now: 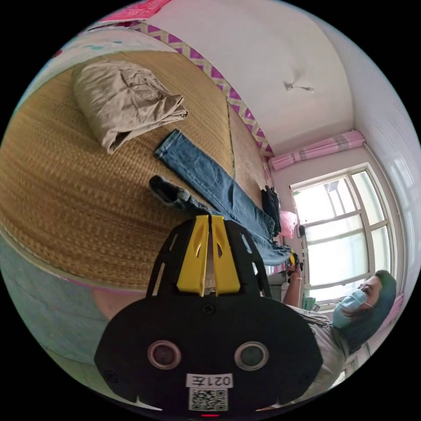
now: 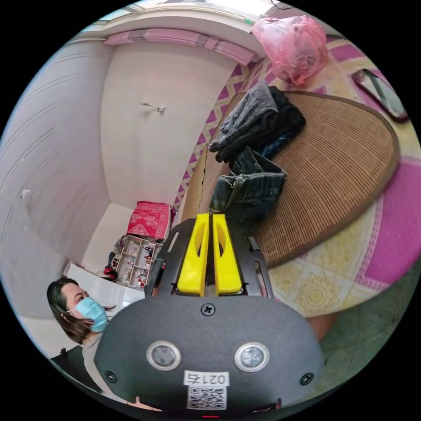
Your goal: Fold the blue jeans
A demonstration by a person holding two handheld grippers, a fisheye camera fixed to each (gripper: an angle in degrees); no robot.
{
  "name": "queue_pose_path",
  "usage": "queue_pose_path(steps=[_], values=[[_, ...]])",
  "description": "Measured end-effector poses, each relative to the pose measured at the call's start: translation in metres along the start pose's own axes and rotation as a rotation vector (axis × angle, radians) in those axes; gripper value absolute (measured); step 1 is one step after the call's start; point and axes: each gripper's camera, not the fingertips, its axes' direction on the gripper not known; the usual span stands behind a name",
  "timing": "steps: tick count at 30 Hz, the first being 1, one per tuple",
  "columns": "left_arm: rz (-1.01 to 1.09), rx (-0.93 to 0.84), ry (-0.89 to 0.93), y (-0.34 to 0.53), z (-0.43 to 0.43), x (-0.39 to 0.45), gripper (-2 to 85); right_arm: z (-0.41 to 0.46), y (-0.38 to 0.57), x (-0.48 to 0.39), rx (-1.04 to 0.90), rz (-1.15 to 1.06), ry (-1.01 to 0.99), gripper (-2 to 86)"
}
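Jeans (image 1: pixel 219 184) lie stretched across the woven mat (image 1: pixel 66 188) on the bed. Left gripper (image 1: pixel 209 217) fingers closed on a leg hem; right gripper (image 2: pixel 209 215) fingers closed on the waistband.

White walls (image 1: pixel 263 48), bright window (image 1: pixel 342 228)

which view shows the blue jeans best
The left gripper view: the blue jeans stretch out along the woven mat, one leg visible from hem toward the far end. The right gripper view shows only a bunched dark end just past its closed yellow jaws.
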Motion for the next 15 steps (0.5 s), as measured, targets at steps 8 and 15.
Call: queue_pose_path(steps=[8, 15], values=[[0.095, -0.180, -0.193, -0.190, 0.070, 0.054, -0.9, 0.107, -0.149, -0.022, -0.094, -0.013, 0.133, 0.4], [-0.025, -0.233, -0.220, -0.279, 0.177, -0.013, -0.7, 0.194, -0.191, 0.037, -0.074, 0.044, 0.205, 3.8]])
